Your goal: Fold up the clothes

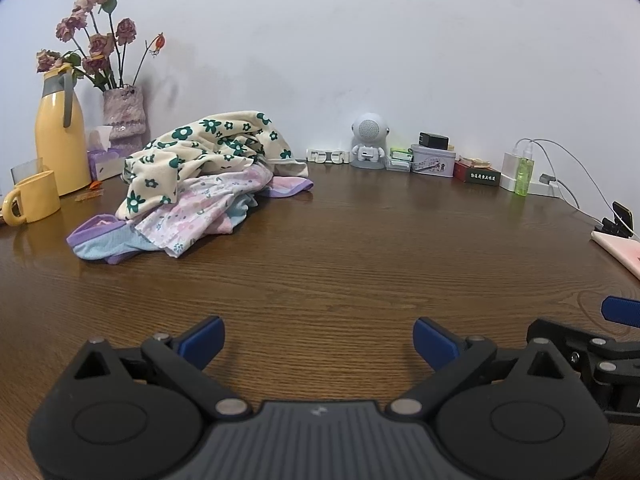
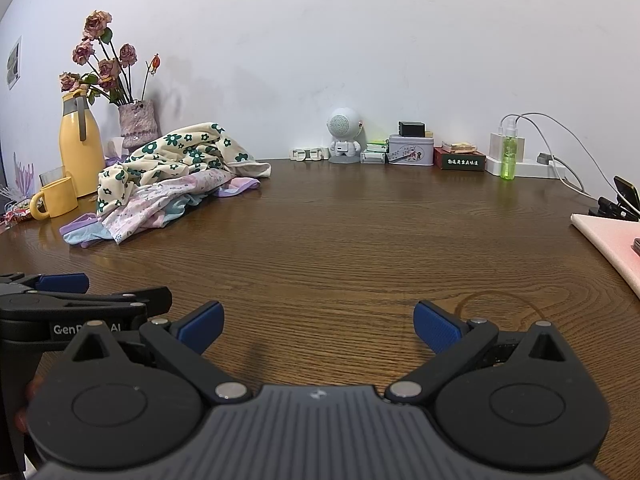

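At far left on the wooden table [image 1: 340, 248]: yellow mug [image 1: 30, 199], yellow thermos jug [image 1: 60, 136] with grey handle, behind them a purple vase [image 1: 125, 114] of dried roses [image 1: 94, 36] against the white wall, plus a tissue box [image 1: 103, 156] just beside the vase. Right of these, well ahead of both tools, a loose unfolded heap of clothes [image 1: 196, 184]: cream garment with green flowers [image 1: 208, 148] on top, pale pink floral piece [image 1: 208, 208] beneath it, light blue and lilac fabric [image 1: 104, 244] at the bottom front edge. Along the back wall toward the middle, a small white astronaut-shaped speaker [image 1: 368, 146]; then a decorated tin [image 1: 433, 162] with a black charger on top, a dark red box [image 1: 478, 176], a green spray bottle [image 1: 525, 174] in front of a white power strip with cables. At far right edge, a pink pad [image 1: 620, 252] lying flat. Down in front, left tongs [image 1: 318, 340] low over bare table, blue pads spread wide, nothing between them. Beside them, right tongs [image 2: 318, 326] likewise spread apart and holding nothing, near a faint ring mark [image 2: 500, 312] in the wood grain.
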The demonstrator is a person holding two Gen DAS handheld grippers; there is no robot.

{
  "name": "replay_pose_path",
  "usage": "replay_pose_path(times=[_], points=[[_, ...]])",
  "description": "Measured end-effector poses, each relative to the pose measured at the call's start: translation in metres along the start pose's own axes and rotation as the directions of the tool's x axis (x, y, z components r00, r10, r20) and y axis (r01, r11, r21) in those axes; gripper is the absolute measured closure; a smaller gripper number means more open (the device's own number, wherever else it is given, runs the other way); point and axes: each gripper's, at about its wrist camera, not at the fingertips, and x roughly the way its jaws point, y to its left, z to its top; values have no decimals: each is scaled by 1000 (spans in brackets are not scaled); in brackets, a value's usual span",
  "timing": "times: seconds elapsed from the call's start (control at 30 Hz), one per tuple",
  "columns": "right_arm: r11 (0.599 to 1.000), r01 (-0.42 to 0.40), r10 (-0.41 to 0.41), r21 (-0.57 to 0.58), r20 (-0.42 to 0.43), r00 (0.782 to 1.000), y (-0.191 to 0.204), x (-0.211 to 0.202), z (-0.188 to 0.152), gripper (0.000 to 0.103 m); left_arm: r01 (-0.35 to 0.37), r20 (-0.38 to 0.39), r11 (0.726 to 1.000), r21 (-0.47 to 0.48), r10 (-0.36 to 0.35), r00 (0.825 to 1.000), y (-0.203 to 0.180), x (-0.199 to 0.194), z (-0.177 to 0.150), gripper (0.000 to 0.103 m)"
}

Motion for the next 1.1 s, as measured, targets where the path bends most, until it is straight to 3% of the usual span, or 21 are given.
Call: replay_pose_path(times=[1.1], points=[[1000, -2, 2, 1, 3, 1000, 0, -1, -1, 0, 12, -44, 999, -30, -14, 999, 1, 4, 0, 0]])
